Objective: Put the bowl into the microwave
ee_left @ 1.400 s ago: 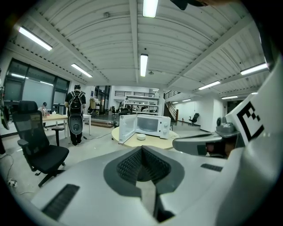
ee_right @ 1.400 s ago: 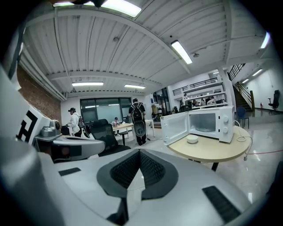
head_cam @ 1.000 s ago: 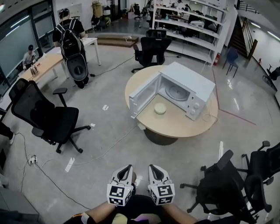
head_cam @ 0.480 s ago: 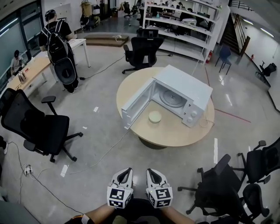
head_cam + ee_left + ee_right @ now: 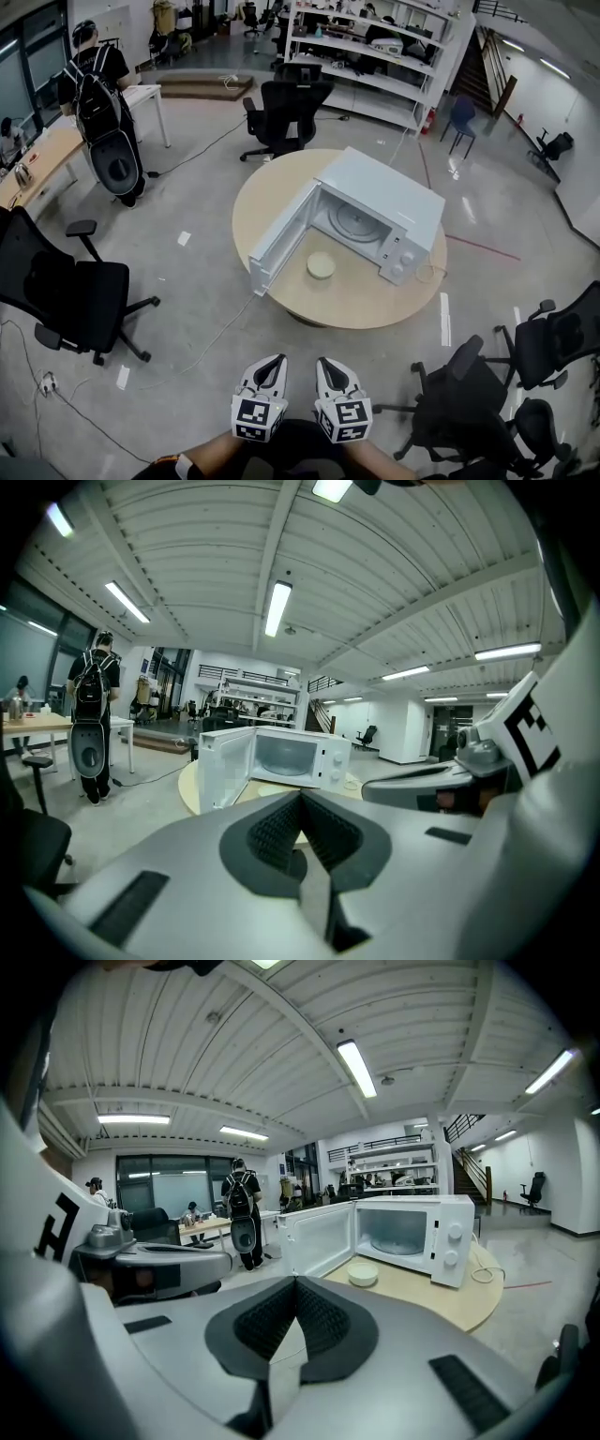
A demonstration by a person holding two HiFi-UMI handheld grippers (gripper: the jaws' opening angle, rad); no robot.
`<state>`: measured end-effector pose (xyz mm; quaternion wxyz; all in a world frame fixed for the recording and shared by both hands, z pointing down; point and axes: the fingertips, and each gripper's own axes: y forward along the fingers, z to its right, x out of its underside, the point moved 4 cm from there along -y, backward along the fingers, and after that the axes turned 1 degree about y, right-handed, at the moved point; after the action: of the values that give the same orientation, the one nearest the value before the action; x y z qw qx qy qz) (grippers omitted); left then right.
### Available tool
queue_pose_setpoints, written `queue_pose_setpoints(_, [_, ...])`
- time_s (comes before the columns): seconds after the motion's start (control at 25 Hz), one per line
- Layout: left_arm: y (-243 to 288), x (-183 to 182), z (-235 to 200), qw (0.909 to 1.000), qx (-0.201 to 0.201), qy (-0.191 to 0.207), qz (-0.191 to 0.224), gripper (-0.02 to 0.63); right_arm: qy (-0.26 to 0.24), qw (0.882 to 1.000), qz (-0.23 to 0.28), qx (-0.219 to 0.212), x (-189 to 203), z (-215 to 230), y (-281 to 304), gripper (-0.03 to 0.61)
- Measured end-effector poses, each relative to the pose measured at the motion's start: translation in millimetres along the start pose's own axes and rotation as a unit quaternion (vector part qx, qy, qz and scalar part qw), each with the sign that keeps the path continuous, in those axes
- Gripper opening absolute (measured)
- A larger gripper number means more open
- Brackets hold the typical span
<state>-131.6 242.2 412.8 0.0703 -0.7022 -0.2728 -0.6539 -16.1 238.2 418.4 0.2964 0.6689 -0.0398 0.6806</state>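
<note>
Round table (image 5: 375,305) at twelve o'clock bears bowl (image 5: 321,265) and open microwave (image 5: 380,211); seemingly the approach stage; left gripper (image 5: 273,360) and right gripper (image 5: 324,362), jaws together and empty, must open first.

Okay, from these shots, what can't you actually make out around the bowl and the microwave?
- Inside of the bowl: too small in the head view; side-on in the right gripper view, its rim hides it.
- Dial markings on the microwave: too small in every view.
- Where the cable runs: too thin to follow.
</note>
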Motion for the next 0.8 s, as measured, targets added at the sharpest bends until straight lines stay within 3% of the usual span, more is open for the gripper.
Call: queue_pose_setpoints(0.8, [60.7,-22.1,-49.5,0.9974,0.071,0.004,0.006,0.046,0.008,0.997,0.009,0.074,-25.7,14.6,54.4,0.015])
